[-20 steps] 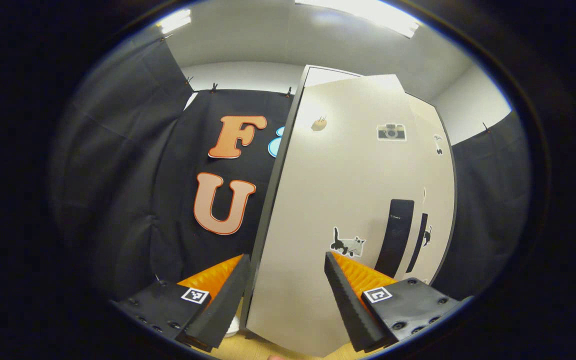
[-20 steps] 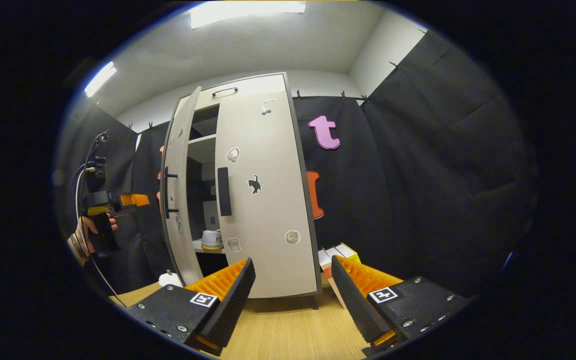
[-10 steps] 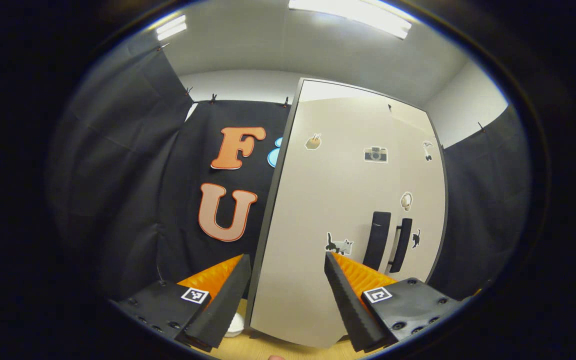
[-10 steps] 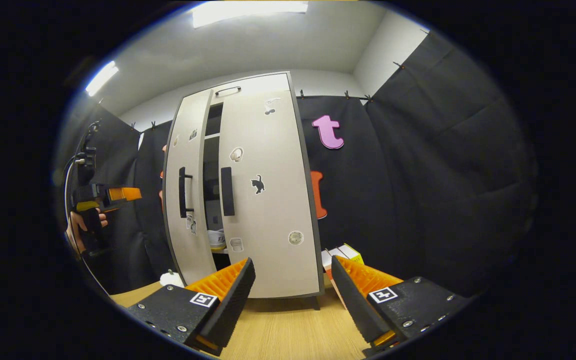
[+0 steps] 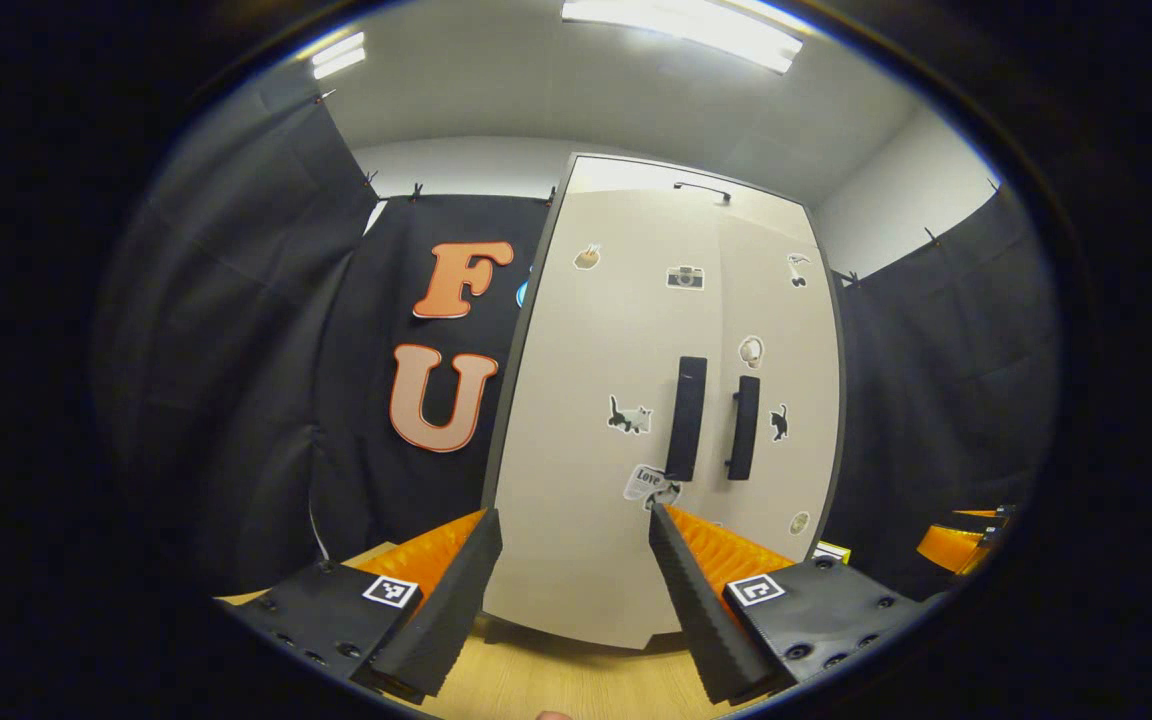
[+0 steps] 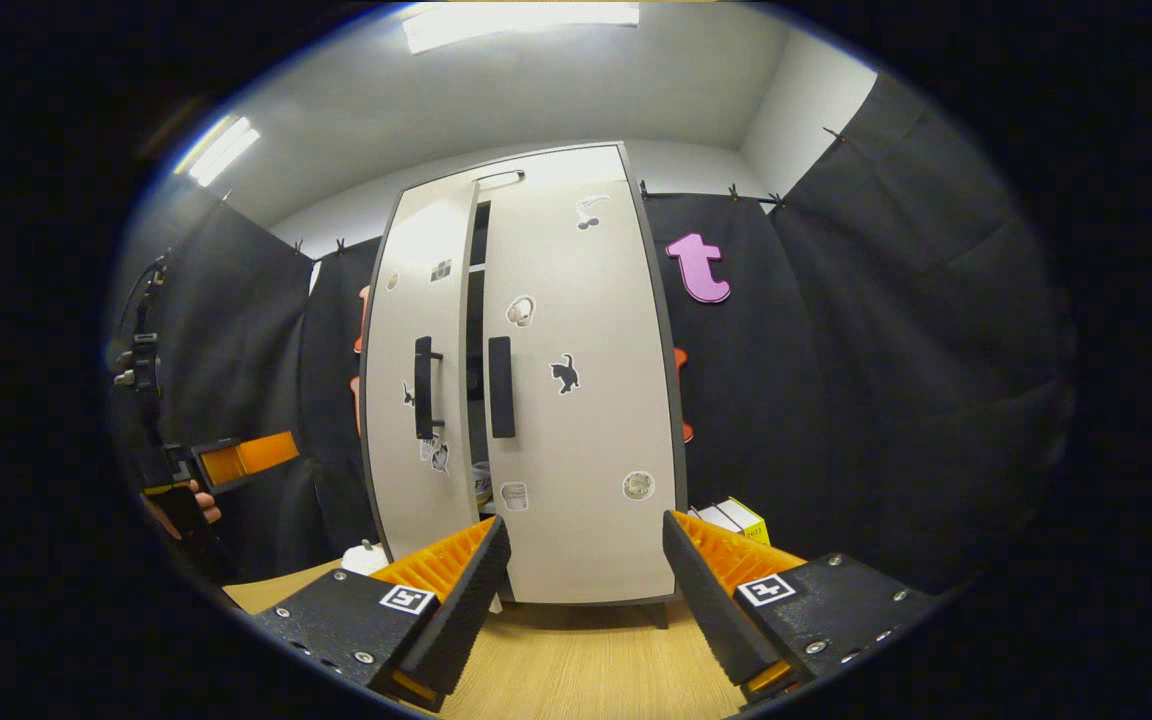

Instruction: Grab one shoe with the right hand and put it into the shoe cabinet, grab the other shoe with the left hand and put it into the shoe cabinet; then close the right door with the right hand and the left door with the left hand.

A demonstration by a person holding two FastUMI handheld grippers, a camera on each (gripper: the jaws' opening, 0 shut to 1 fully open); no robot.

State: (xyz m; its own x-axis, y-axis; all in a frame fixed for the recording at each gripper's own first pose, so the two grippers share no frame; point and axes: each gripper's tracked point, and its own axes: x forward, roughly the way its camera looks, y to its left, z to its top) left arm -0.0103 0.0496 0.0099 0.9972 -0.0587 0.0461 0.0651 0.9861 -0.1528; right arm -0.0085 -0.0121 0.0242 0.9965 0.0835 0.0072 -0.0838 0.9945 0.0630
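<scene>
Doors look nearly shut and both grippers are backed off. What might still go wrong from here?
The left door stands slightly ajar: the right gripper view shows a dark gap beside the right door, so it may stay unlatched. The open left gripper hangs clear of the door; a push from there might clip the left door's handle.

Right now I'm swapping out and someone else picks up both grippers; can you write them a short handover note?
Left gripper: open, holding nothing, facing the shoe cabinet from in front of the left door.
Right gripper: open, holding nothing, facing the right door.
Shoes: a pale shoe shows on a shelf through the gap between the doors; the second cannot be made out.
Done: the right door looks shut.
Left: in the right gripper view the left door stands slightly ajar, a dark gap beside its handle. Push it flush with the left gripper.
</scene>
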